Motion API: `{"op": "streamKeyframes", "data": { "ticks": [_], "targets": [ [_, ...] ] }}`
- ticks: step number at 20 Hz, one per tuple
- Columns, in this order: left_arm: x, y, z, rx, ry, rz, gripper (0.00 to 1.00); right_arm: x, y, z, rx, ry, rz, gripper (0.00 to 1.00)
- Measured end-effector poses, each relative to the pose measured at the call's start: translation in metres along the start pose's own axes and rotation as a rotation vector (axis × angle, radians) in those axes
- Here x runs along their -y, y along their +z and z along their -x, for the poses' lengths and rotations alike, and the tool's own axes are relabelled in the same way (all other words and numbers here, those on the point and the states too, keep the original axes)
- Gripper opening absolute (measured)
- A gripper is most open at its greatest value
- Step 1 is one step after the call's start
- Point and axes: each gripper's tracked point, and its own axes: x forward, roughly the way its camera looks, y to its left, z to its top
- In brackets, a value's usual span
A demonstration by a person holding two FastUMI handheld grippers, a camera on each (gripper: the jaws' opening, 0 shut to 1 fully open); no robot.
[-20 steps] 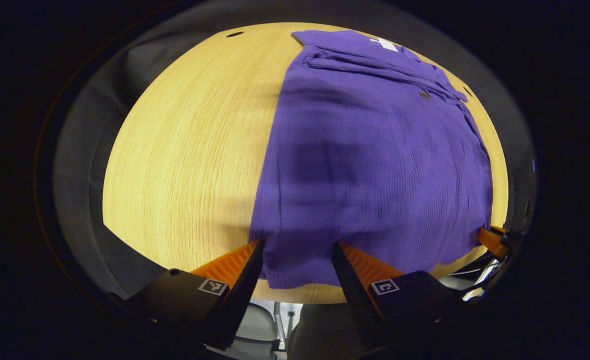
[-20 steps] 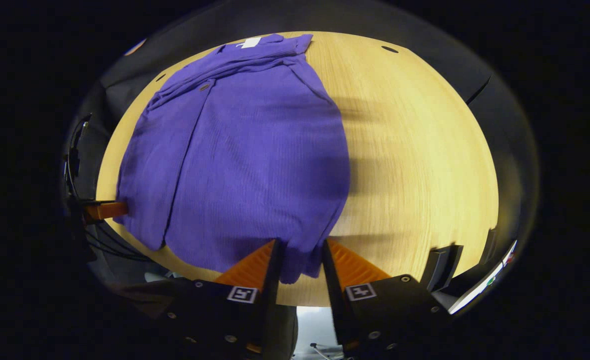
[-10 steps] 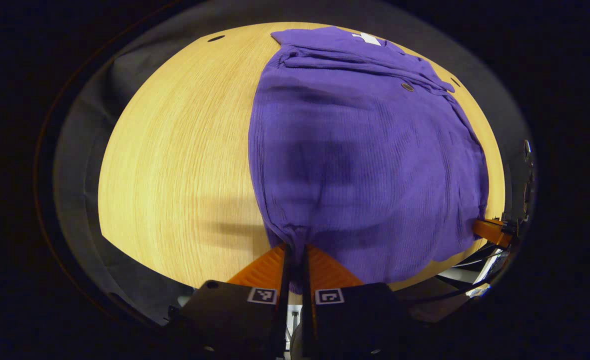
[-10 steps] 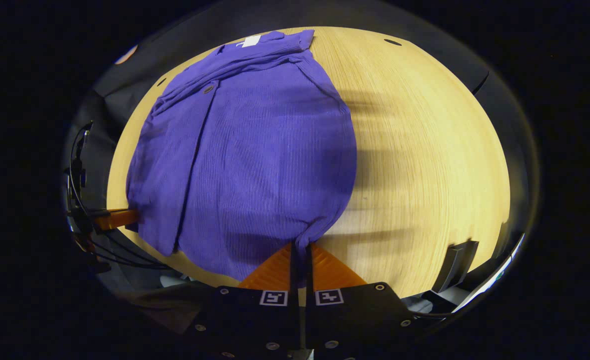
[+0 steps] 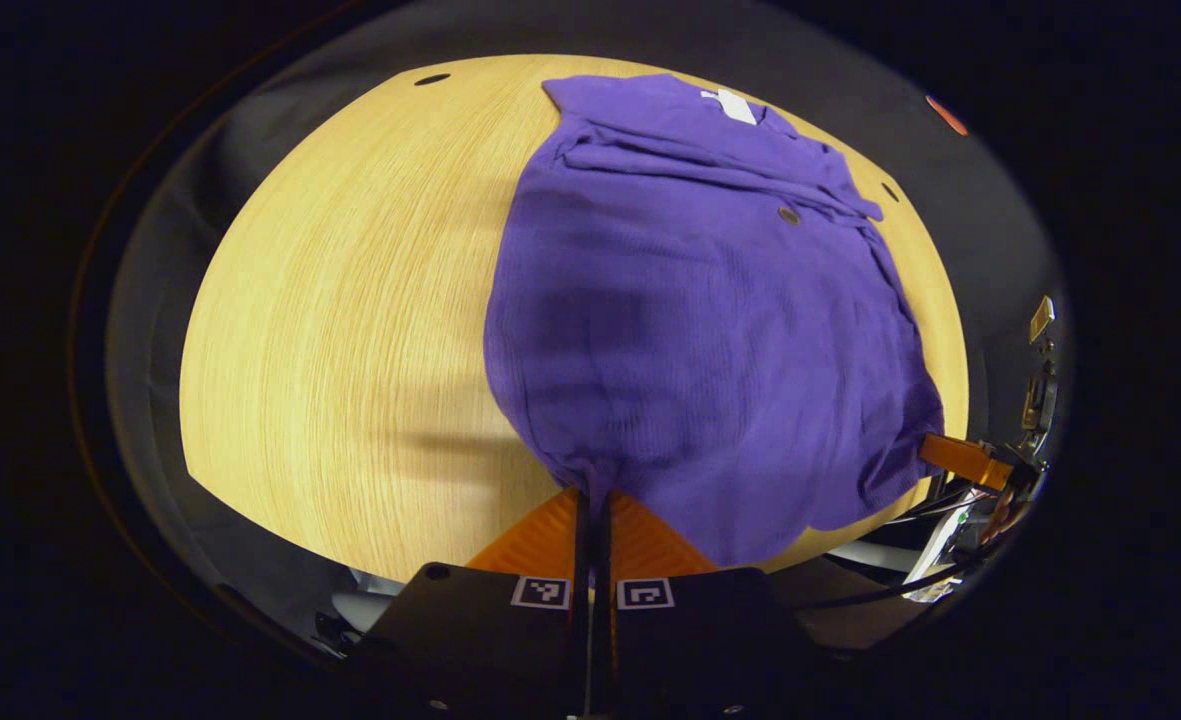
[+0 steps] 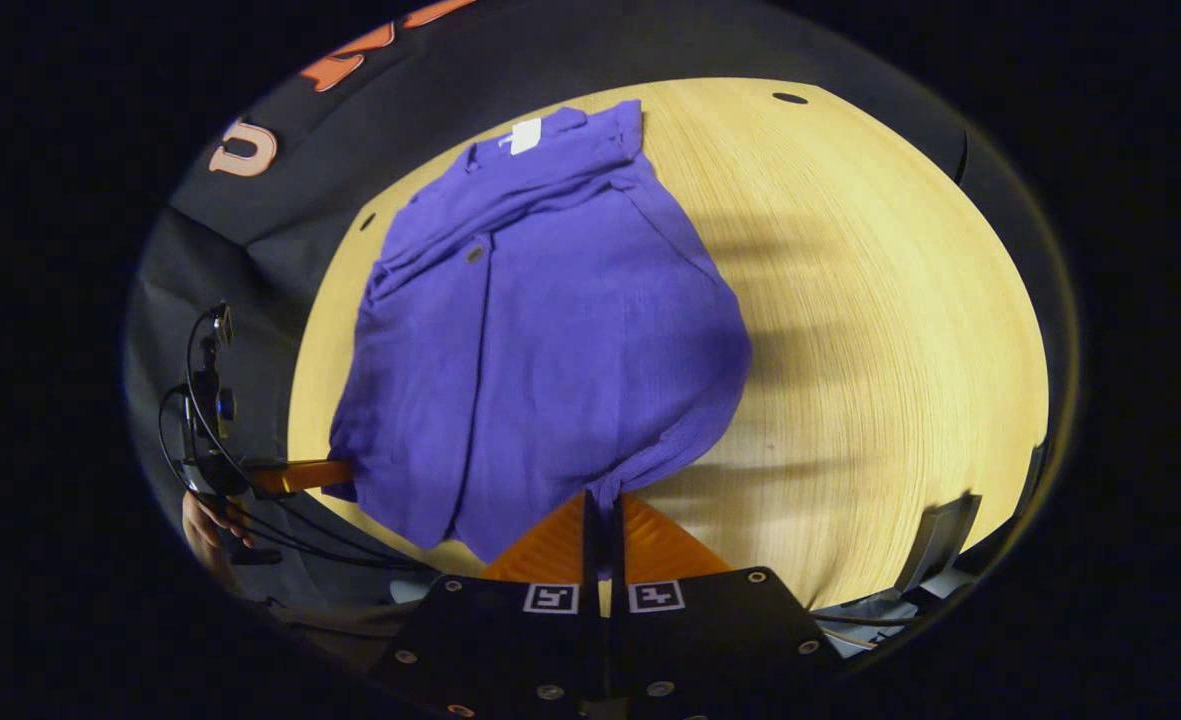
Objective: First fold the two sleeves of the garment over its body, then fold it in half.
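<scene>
The table [image 5: 330, 330] was a pale wooden one, and most of its far half was covered by the purple shirt [image 5: 710, 320], which lay flat with its collar end toward the far edge and its hem toward the near edge. The sleeves appeared to be already folded in over the body, so the step in hand was judged to be the fold in half. The left gripper [image 5: 590, 500] was seen pinched tight on one corner of the hem, its fingers pressed together with only cloth between them. The right gripper [image 6: 602, 505] was likewise clamped on the other hem corner, and in the left gripper view it [image 5: 960, 460] was seen at the far right, beside the edge of the cloth. Both corners looked bunched and drawn up into the jaws, with the hem sagging between them. The main risk was judged to be an uneven carry: if one corner were raised or moved ahead of the other, the fold would be laid down skewed. The folded sleeves could also be dragged out of place by too quick a pull. A thin pinch of fabric might be let slip, so that one corner would be dropped.
</scene>
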Motion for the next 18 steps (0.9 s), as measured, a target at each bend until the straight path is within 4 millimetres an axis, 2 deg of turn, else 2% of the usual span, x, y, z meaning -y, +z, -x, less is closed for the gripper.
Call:
{"op": "streamKeyframes", "data": {
  "ticks": [2,7,11,14,18],
  "targets": [
    [0.009,0.017,0.003,0.025,-0.01,-0.014,0.03,-0.003,0.003,-0.002,0.003,-0.005,0.029,0.04],
    [0.013,0.023,0.01,0.047,-0.025,-0.02,0.03,-0.011,0.003,0.004,0.01,0.021,0.021,0.04],
    [0.018,0.032,0.024,0.075,-0.031,-0.051,0.03,-0.018,0.02,0.023,0.062,0.055,-0.008,0.04],
    [0.028,0.053,0.041,0.116,-0.045,-0.093,0.03,-0.029,0.045,0.041,0.112,0.074,0.02,0.04],
    [0.045,0.102,0.069,0.188,-0.067,-0.126,0.03,-0.038,0.089,0.063,0.188,0.092,0.063,0.04]
  ]
}}
